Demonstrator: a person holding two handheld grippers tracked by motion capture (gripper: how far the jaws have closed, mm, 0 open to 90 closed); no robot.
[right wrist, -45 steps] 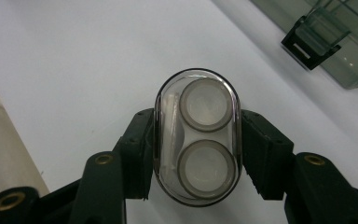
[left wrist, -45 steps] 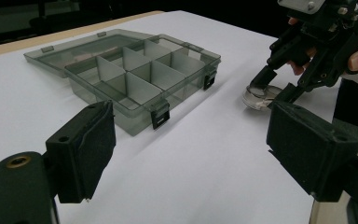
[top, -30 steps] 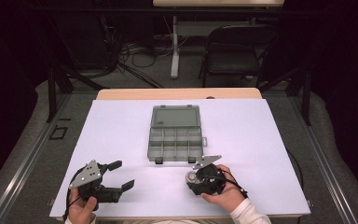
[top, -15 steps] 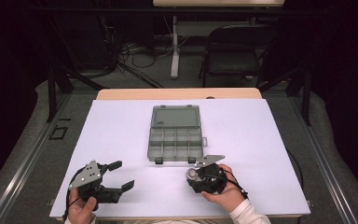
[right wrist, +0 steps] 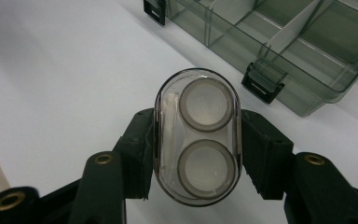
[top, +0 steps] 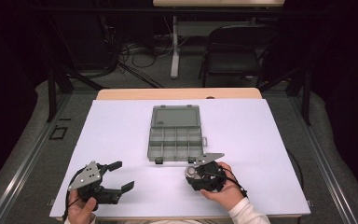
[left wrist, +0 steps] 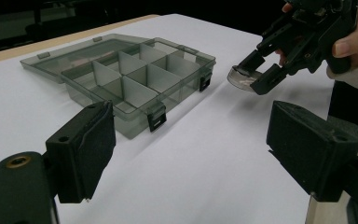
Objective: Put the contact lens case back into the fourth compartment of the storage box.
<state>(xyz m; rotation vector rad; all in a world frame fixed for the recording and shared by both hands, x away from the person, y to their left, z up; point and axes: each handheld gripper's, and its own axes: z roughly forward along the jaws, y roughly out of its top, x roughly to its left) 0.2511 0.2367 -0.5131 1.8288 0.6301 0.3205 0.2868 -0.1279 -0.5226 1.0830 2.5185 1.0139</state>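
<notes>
A smoky clear compartment box (top: pixel 175 140) lies in the middle of the white table, its lid (top: pixel 175 116) folded flat behind it and its dividers bare. My right gripper (top: pixel 193 171) hovers just in front of the box's near right corner, shut on a small clear oval case (right wrist: pixel 196 135) with two round wells. In the left gripper view that case (left wrist: pixel 241 77) hangs a little above the table between the right gripper's (left wrist: pixel 257 74) jaws. My left gripper (top: pixel 122 175) stands open at the front left, pointing toward the box (left wrist: pixel 130 74), with nothing between its fingers (left wrist: pixel 86 149).
The white table top (top: pixel 261 135) stretches wide on both sides of the box. Two black latches (right wrist: pixel 261 84) stick out from the box's near wall. A chair (top: pixel 235 51) and cables stand on the floor beyond the far edge.
</notes>
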